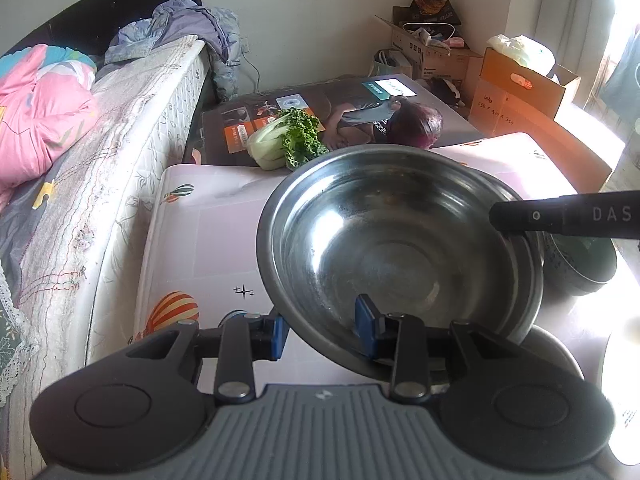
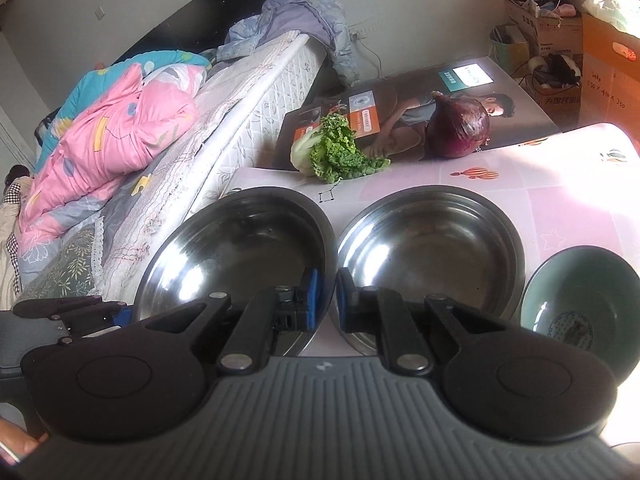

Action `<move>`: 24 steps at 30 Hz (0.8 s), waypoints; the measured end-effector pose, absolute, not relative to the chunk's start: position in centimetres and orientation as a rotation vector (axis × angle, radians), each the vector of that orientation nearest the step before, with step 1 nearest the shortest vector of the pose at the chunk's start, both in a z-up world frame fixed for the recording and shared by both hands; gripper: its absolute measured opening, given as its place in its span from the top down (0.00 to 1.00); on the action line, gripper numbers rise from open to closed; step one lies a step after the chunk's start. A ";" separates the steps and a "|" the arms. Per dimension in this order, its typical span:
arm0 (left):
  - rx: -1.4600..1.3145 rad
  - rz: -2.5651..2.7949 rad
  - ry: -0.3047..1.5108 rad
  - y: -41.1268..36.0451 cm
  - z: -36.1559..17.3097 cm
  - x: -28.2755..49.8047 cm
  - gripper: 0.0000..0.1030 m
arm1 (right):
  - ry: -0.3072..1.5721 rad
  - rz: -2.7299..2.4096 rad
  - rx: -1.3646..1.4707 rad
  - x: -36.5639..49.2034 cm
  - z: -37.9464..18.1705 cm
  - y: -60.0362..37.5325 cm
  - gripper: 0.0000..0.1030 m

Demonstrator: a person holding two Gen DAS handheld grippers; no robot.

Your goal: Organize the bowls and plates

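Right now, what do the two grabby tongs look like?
Both tongs look alike. The left tongs and right tongs have black linked arms with silver rivets, blue pads at the fingertips, and a ribbed grey body with round black caps. One black finger has white letters, "DAS".

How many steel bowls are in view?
2. One steel bowl is on the left, held at its rim by both grippers; the other stands on the table beside it. More may be hidden.
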State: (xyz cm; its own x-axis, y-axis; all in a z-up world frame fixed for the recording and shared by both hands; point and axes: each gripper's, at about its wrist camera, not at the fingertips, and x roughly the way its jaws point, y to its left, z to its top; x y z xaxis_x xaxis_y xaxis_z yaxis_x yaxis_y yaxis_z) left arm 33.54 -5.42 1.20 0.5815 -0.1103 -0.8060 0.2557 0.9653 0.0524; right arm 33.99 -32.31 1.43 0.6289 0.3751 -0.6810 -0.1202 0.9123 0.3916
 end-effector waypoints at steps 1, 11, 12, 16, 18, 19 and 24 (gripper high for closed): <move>0.171 -0.224 0.929 -6.2 1.0 33.9 0.65 | 0.845 0.279 0.328 34.0 1.3 -33.1 0.91; 0.169 -0.314 0.995 -12.3 -2.2 37.4 0.65 | 0.858 0.170 0.373 35.2 -1.4 -40.0 0.89; 0.168 -0.317 0.998 -12.7 -2.4 37.6 0.65 | 0.860 0.162 0.378 35.4 -1.8 -40.4 0.89; 0.177 -0.328 0.996 -14.1 -3.2 38.4 0.65 | 0.866 0.140 0.388 36.0 -2.9 -41.5 0.89; 0.180 -0.330 0.991 -14.4 -3.5 38.6 0.65 | 0.873 0.132 0.391 36.4 -3.4 -41.8 0.88; 0.182 -0.330 0.988 -14.6 -3.6 38.6 0.65 | 0.875 0.131 0.395 36.6 -3.7 -41.9 0.88; 0.196 -0.333 0.960 -15.1 -3.6 38.7 0.62 | 0.865 0.122 0.395 37.2 -4.1 -42.2 0.88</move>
State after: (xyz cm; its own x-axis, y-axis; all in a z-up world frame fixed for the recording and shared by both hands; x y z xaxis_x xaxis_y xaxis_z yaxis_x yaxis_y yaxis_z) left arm 38.67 -15.08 -3.65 0.5282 -0.1901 -0.8275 0.3625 0.9318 0.0173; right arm 37.16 -42.23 -4.08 0.6471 0.2621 -0.7160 0.0539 0.9210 0.3859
